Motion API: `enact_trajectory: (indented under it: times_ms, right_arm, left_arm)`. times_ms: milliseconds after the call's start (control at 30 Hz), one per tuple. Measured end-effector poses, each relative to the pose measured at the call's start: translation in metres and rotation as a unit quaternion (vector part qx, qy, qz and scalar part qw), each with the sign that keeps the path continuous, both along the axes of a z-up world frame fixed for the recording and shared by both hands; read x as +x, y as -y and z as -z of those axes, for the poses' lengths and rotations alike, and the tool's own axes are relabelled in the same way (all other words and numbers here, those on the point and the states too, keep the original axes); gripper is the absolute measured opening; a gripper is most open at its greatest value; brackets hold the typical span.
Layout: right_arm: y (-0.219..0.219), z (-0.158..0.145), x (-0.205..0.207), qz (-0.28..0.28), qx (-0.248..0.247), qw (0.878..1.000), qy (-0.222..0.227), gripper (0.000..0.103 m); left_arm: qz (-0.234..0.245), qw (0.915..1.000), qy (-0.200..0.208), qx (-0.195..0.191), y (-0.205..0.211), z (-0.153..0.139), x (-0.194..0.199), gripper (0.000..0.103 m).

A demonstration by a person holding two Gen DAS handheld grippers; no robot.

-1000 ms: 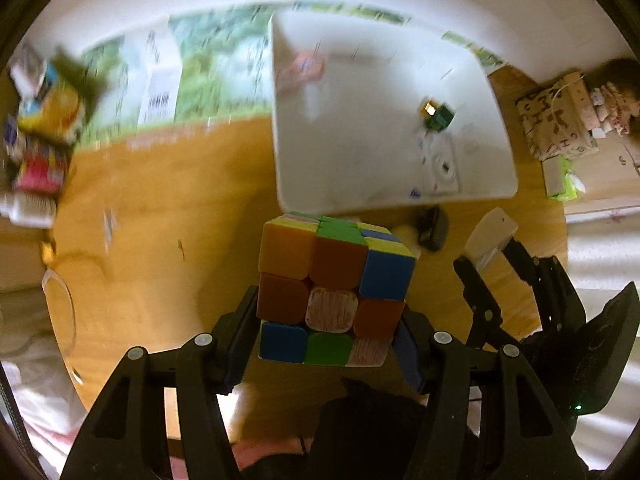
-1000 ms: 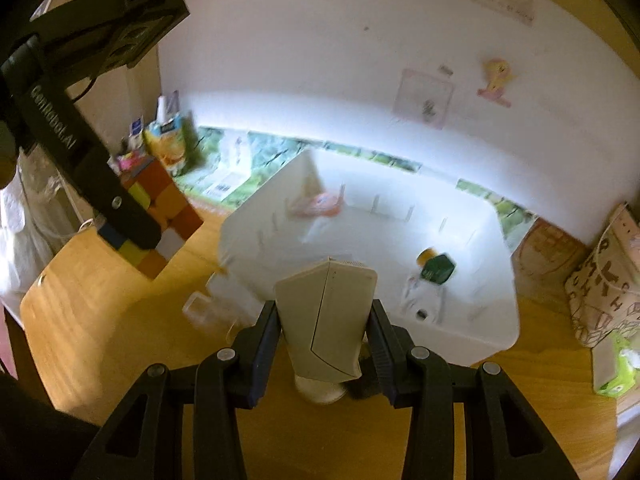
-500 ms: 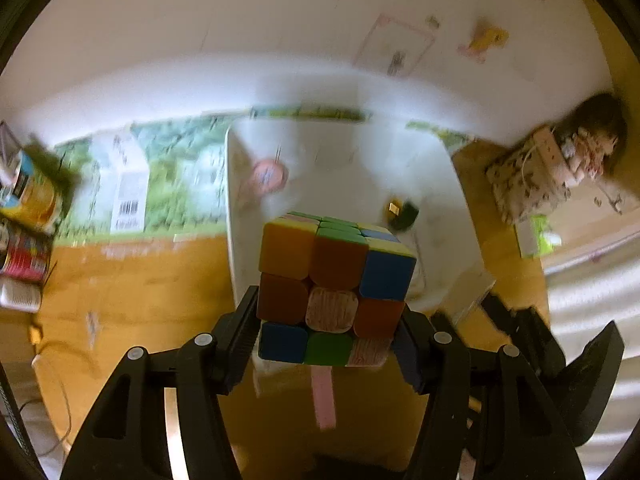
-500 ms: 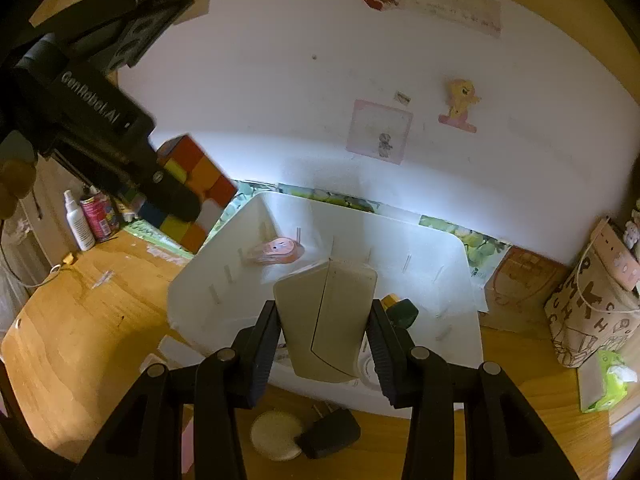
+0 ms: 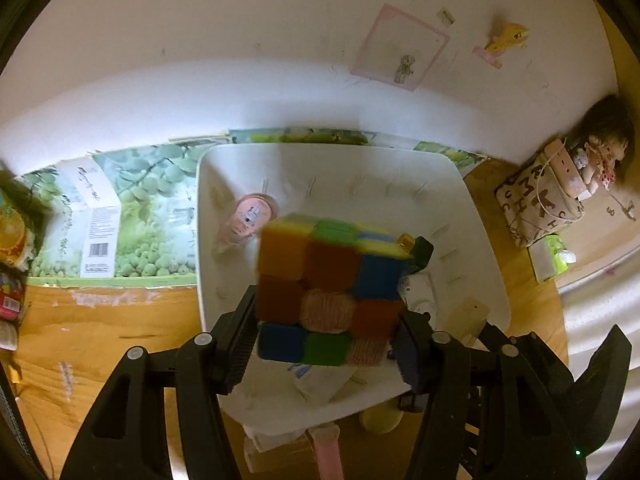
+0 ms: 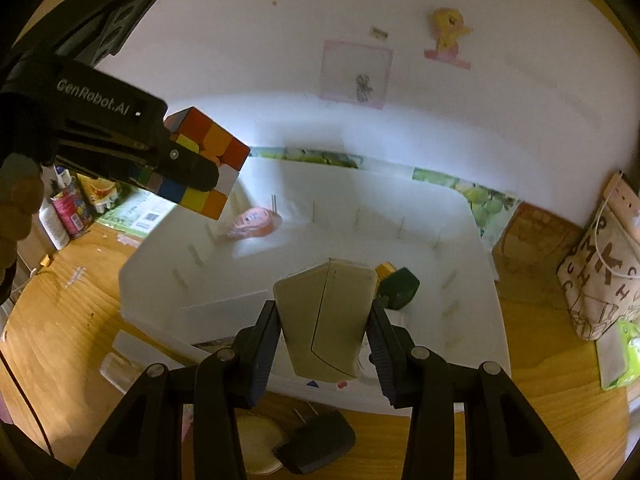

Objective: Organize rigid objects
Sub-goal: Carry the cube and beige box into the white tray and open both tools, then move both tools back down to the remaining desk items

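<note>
Cube [image 5: 328, 292] sits clamped in my left claw [image 5: 326, 344], hanging over the white bin [image 5: 486, 264]. My right claw [image 6: 324, 344] grips a beige case [image 6: 326, 320] above the bin's near wall, so both drops lie straight below.

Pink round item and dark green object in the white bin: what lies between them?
Nothing: in the right wrist view, bare bin floor runs from the pink round item to the dark green object.

pony sticker [image 6: 448, 28] wall 1 o'clock | pink-framed drawing [image 6: 354, 74] 12 | printed bag [image 6: 600, 276] 3 | drink cans [image 6: 66, 210] 9 | grape-print carton [image 5: 100, 220] flat, 9
</note>
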State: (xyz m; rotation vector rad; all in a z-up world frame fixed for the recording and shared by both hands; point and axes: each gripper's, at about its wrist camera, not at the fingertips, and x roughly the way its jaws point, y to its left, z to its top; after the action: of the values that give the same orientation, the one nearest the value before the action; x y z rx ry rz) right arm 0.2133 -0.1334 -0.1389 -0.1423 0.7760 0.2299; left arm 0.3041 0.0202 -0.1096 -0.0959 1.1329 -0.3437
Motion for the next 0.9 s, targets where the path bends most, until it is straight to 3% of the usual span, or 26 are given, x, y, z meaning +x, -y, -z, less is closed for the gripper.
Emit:
enact_trajectory:
  times_ms: [200, 300, 400, 633, 900]
  right_arm:
    - [0.001, 0.006, 0.005, 0.012, -0.006, 1.000, -0.016, 0.044]
    - [0.000, 0.003, 0.004, 0.022, -0.010, 1.000, -0.017, 0.053]
    - [-0.001, -0.007, -0.004, 0.029, -0.010, 1.000, -0.003, 0.066]
    - [0.004, -0.034, -0.024, 0.052, -0.009, 0.999, 0.014, 0.075]
    - [0.011, -0.059, -0.060, 0.061, -0.012, 0.997, 0.035, 0.080]
  left_arm:
    - [0.013, 0.9993, 0.032, 0.012, 0.001, -0.011, -0.006, 0.071]
    - [0.009, 0.9990, 0.043, 0.008, -0.005, -0.020, -0.016, 0.071]
    - [0.005, 0.9984, 0.056, 0.013, -0.012, -0.030, -0.025, 0.071]
    - [-0.013, 0.9966, 0.081, 0.006, -0.026, -0.061, -0.056, 0.071]
    - [-0.036, 0.9942, 0.102, 0.004, -0.035, -0.076, -0.093, 0.071]
